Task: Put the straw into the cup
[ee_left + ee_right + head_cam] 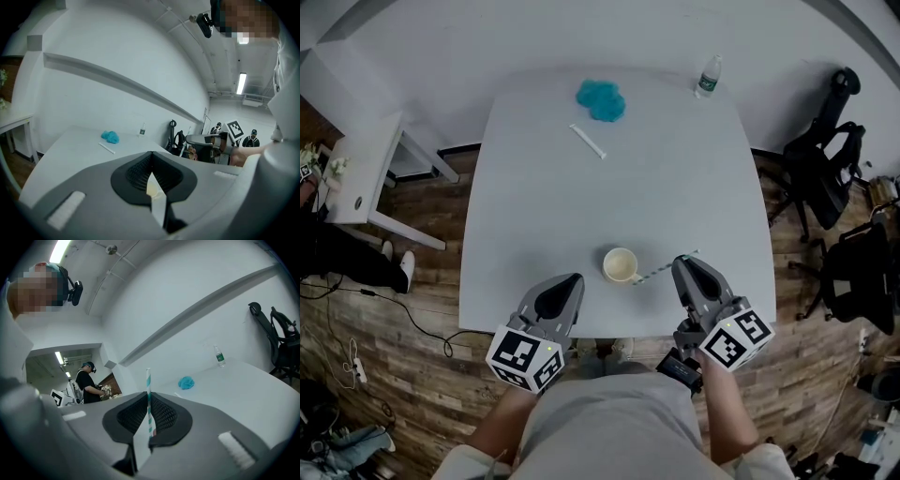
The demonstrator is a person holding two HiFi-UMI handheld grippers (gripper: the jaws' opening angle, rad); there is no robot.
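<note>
A person at the near edge of a white bench (534, 187) readies a striped straw (656, 271) for a paper cup (620, 265), which stands open and upright close to the middle of that edge. The right tongs (682, 266) are clamped on the straw partway along it. The straw's lower end sits just beside the cup's rim on the right-hand side, not yet inside. The left tongs (574, 281) rest low on the cup's other side, near it but apart from it, pressed together on nothing.

Done well, the step likely calls for lifting the straw's near end above the rim and tipping it steeper. It should then go down into the mouth without nudging the light cup, which could slide or topple. The left tongs might steady the cup.

The right gripper view shows what the head view cannot: the straw (148, 380) pinched squarely between the closed jaws of the right tongs (148, 397), standing up past them. The left gripper view shows the left tongs (151, 157) meeting at the tip, with a pale sliver of the cup (152, 188) in the slit below. Only the head view shows how straw and cup stand to each other. It also shows a blue bundle (601, 98), a white stick (588, 141) and a bottle (707, 77) toward the far edge.
</note>
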